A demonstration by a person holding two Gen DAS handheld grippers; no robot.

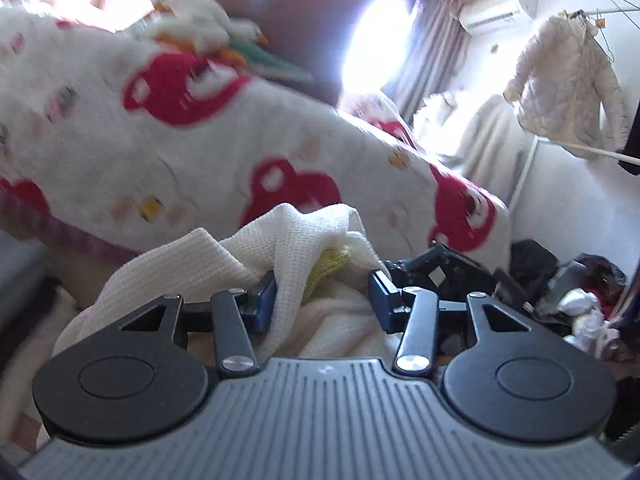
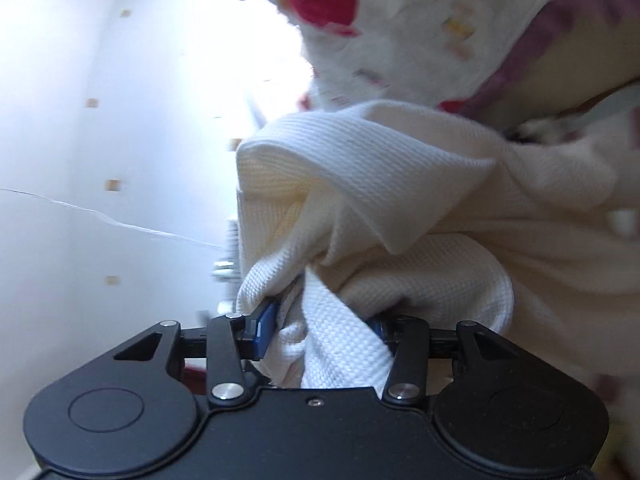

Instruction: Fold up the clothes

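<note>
Bunching between both tools, a cream waffle-knit garment point(image 1: 224, 264) hangs in a loose heap in front of the bed, not yet folded.

Left gripper point(image 1: 323, 294): jaws spread wide. The left blue pad point(image 1: 265, 298) presses against a fold of the knit; the right pad stands clear of it, with cloth filling the gap between the two. Not clamped. A yellow-green knit patch point(image 1: 326, 266) shows tucked inside the folds just ahead of the jaws.

Right gripper point(image 2: 320, 326): jaws also apart, a thick twist of the same garment point(image 2: 400, 184) stuffed between them. The left pad point(image 2: 264, 330) is visible against the fabric; the right pad is mostly buried under cloth, so whether it is actually pinching I cannot tell.

Behind the garment: a bed under a white blanket with red cartoon shapes point(image 1: 192, 136), soft toys point(image 1: 204, 20) piled at its far end. A quilted cream jacket point(image 1: 568, 80) hangs on a rail by the wall, below an air conditioner point(image 1: 500, 8). Clutter of clothes lies on the floor point(image 1: 580, 292) at right. Both views are motion-blurred.
</note>
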